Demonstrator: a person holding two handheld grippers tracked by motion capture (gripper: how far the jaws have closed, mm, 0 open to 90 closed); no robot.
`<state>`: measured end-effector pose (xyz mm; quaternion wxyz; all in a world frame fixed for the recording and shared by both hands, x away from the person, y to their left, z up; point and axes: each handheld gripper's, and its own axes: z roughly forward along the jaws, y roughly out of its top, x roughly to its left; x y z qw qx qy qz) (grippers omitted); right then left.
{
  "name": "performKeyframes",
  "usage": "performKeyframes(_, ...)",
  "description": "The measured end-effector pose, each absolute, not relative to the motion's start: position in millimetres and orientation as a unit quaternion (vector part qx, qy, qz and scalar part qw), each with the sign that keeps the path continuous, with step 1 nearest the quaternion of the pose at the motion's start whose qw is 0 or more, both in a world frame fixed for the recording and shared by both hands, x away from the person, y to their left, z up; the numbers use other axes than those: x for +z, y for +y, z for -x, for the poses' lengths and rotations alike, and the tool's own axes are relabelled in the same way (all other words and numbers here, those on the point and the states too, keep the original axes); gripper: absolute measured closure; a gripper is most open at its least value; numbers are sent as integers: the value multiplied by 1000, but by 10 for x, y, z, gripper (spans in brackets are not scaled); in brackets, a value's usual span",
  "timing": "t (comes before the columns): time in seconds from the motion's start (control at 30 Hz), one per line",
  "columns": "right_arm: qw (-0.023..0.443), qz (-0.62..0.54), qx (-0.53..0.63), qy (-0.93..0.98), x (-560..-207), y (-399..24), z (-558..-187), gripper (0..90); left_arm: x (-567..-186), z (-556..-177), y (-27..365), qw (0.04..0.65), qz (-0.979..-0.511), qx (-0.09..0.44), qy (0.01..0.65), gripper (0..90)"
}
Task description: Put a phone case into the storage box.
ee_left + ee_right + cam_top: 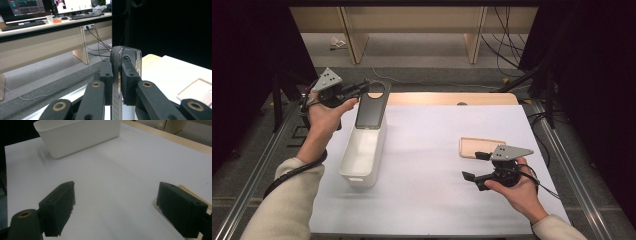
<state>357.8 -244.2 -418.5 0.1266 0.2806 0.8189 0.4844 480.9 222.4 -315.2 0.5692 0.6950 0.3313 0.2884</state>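
High view | left gripper [364, 88] clenched on dark lid [371, 107], held tilted over far end of white bin [362, 150], counter [427, 150] left | right gripper [477, 167] released, near wooden tray [474, 145] | step: lid carried; next: judged seating, needs alignment with rim.

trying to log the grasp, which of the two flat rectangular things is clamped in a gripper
The dark grey flat panel with a round hole, clamped by the left gripper over the white bin. The light wooden tray lies flat, ungripped, by the open right gripper.
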Motion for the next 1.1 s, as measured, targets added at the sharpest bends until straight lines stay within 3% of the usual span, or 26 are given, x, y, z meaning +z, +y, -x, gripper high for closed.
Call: performKeyframes(1.1,122,-282,486,819,-4192,-2455,-3586,165,-3330,-5056,2281,555,-701,293,339,811)
